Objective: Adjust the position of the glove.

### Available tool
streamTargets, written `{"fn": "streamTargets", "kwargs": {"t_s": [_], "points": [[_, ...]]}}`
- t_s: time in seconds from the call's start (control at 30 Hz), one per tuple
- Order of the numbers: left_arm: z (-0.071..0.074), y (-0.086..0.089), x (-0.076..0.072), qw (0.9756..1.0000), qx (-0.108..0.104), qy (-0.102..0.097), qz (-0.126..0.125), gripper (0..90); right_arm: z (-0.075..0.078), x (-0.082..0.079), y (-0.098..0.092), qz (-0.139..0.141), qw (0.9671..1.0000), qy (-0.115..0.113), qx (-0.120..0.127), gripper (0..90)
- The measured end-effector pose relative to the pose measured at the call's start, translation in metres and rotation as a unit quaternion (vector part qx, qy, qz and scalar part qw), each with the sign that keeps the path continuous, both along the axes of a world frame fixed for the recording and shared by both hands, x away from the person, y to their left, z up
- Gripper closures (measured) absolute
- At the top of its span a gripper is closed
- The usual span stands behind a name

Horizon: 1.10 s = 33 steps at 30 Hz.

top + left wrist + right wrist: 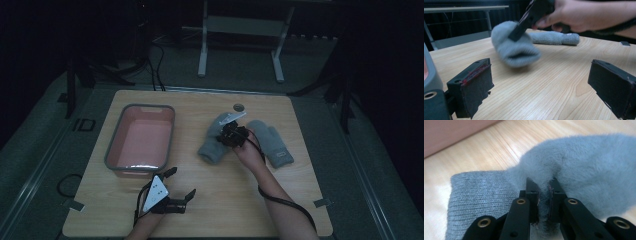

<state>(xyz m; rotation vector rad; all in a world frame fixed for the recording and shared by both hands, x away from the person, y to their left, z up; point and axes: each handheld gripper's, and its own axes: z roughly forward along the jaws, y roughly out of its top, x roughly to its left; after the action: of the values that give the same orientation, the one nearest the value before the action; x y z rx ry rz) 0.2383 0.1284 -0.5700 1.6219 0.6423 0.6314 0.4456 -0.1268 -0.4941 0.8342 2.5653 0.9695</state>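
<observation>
Two grey mittens lie right of centre on the wooden table (215, 200). My right gripper (231, 134) is shut on the left mitten (214, 142), pinching a fold of its fuzzy fabric (544, 202) between the jaws. In the left gripper view that mitten (514, 47) appears lifted at one end, cuff towards the camera. The second mitten (272, 142) lies flat just to the right, also seen behind (554, 38). My left gripper (180, 187) hovers near the table's front edge, open, with nothing between its jaws (541, 82).
A grey basin (112, 150) with a pink inside stands on the left half of the table; its wall shows at the edge of the left gripper view (430, 75). A small round grommet (239, 107) sits near the far edge. White table legs (202, 50) stand beyond.
</observation>
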Motion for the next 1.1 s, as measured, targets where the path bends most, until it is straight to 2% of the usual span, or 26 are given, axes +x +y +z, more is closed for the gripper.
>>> {"fn": "streamTargets", "kwargs": {"t_s": [0.1,0.13,0.17,0.2,0.3,0.37,0.47,0.63,0.8,0.93,1.0,1.07,1.1], "points": [[0.000,0.000,0.000,1.0000,0.000,0.000,0.001,5.7,0.016,-0.008,-0.008,0.031,0.9994,-0.012,-0.012,81.9],[0.000,0.000,0.000,1.0000,0.000,0.000,0.001,5.7,0.016,-0.008,-0.008,0.031,0.9994,-0.012,-0.012,81.9],[0.000,0.000,0.000,1.0000,-0.002,-0.001,0.001,5.7,0.021,-0.012,-0.011,0.044,0.9988,-0.017,-0.013,81.8],[0.000,0.000,0.000,1.0000,-0.002,-0.001,0.001,5.7,0.029,-0.018,-0.016,0.068,0.9975,-0.019,-0.011,81.8],[0.000,0.000,0.000,1.0000,0.000,0.000,0.002,5.8,0.036,-0.028,-0.024,0.104,0.9943,-0.021,-0.006,81.7],[0.000,0.000,0.000,1.0000,0.000,0.001,0.002,5.7,0.037,-0.036,-0.028,0.124,0.9920,-0.023,-0.012,81.6],[0.000,0.000,0.000,1.0000,-0.001,0.000,0.002,5.7,0.031,-0.043,-0.033,0.143,0.9894,-0.020,-0.018,81.6],[0.000,0.000,0.000,1.0000,-0.002,0.000,0.002,5.8,0.012,-0.051,-0.041,0.175,0.9842,0.006,-0.025,81.5],[0.000,0.000,0.000,1.0000,-0.003,0.000,0.002,5.8,-0.010,-0.053,-0.043,0.202,0.9778,0.029,-0.049,80.6],[0.000,0.000,0.000,1.0000,-0.002,0.000,0.002,5.7,-0.023,-0.050,-0.044,0.212,0.9742,0.043,-0.066,78.3],[0.000,0.000,0.000,1.0000,-0.003,0.000,0.002,5.7,-0.027,-0.047,-0.046,0.209,0.9744,0.051,-0.065,71.2],[0.000,0.000,0.000,1.0000,-0.003,0.000,0.002,5.7,-0.029,-0.044,-0.049,0.197,0.9767,0.054,-0.066,56.3],[0.000,0.000,0.000,1.0000,-0.003,0.000,0.002,5.7,-0.029,-0.044,-0.049,0.193,0.9770,0.059,-0.069,52.2]]}}
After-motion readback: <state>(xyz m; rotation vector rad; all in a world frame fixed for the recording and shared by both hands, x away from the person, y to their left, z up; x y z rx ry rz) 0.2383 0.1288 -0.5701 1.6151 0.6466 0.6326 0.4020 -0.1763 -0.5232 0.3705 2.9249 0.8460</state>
